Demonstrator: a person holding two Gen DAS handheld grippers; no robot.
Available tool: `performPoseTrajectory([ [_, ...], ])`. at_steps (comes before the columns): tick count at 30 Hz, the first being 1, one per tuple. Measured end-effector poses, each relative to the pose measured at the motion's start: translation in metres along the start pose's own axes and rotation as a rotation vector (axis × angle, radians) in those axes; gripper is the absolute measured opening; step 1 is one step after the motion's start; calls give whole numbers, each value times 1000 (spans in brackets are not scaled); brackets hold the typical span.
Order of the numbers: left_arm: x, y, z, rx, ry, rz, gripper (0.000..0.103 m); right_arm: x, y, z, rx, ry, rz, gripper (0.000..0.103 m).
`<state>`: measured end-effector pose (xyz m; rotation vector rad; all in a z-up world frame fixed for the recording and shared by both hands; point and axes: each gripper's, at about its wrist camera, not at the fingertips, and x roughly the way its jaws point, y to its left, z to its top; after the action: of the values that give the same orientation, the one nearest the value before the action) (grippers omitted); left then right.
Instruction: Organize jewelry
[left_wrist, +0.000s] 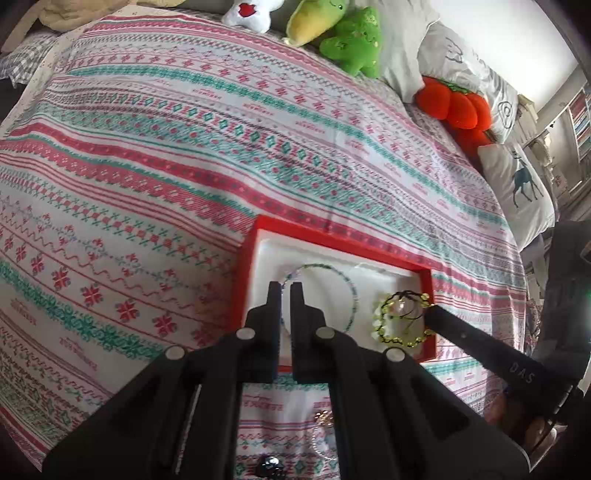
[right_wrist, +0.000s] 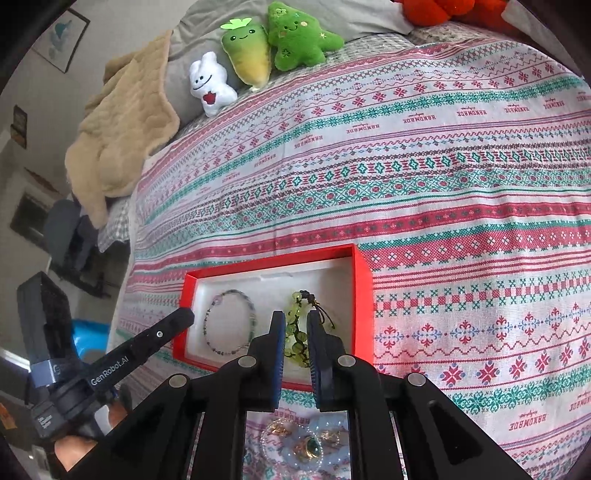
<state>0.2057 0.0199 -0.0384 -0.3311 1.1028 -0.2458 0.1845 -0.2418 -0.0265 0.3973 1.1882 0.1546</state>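
Note:
A red box with a white lining (left_wrist: 258, 236) (right_wrist: 360, 280) lies on the patterned bedspread. Inside lie a thin multicoloured bead bracelet (left_wrist: 347, 284) (right_wrist: 231, 321) and a yellow-green bead bracelet with a dark cord (left_wrist: 388, 317) (right_wrist: 295, 325). My left gripper (left_wrist: 285, 291) hovers over the thin bracelet's near left side, jaws a narrow gap apart, nothing visibly gripped. My right gripper (right_wrist: 295, 317) is open, its jaws either side of the green bracelet; its finger (left_wrist: 461, 332) shows in the left wrist view. More jewelry (right_wrist: 306, 443) (left_wrist: 321, 424) lies on the bedspread in front of the box.
Plush toys, green (right_wrist: 299, 37), yellow-green (right_wrist: 247, 48) and white (right_wrist: 210, 85), sit at the bed's far end with a red plush (left_wrist: 454, 107), pillows (left_wrist: 517, 181) and a tan blanket (right_wrist: 122, 133). A dark bead piece (left_wrist: 269, 465) lies near the left gripper's base.

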Motion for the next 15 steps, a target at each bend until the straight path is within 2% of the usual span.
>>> performPoseTrajectory([
  [1, -1, 6, 0, -11, 7, 0, 4, 0, 0, -1, -9, 3, -25, 26],
  [3, -4, 12, 0, -24, 19, -23, 4, 1, 1, -1, -33, 11, -70, 29],
  [6, -15, 11, -3, -8, -4, -15, 5, -5, 3, 0, -27, 7, -69, 30],
  [10, -29, 9, -9, -18, -22, -25, 10, -24, 7, 0, -29, -43, -39, 40],
  [12, -37, 8, -14, -25, -30, -24, 21, -31, 8, -1, -15, -50, -14, 41],
  [14, -43, 7, -20, -23, -42, -6, 49, -35, 12, -5, -23, -42, -2, 41],
  [15, -48, 7, -24, -23, -55, 3, 54, -37, 14, -8, -34, -36, -2, 42],
])
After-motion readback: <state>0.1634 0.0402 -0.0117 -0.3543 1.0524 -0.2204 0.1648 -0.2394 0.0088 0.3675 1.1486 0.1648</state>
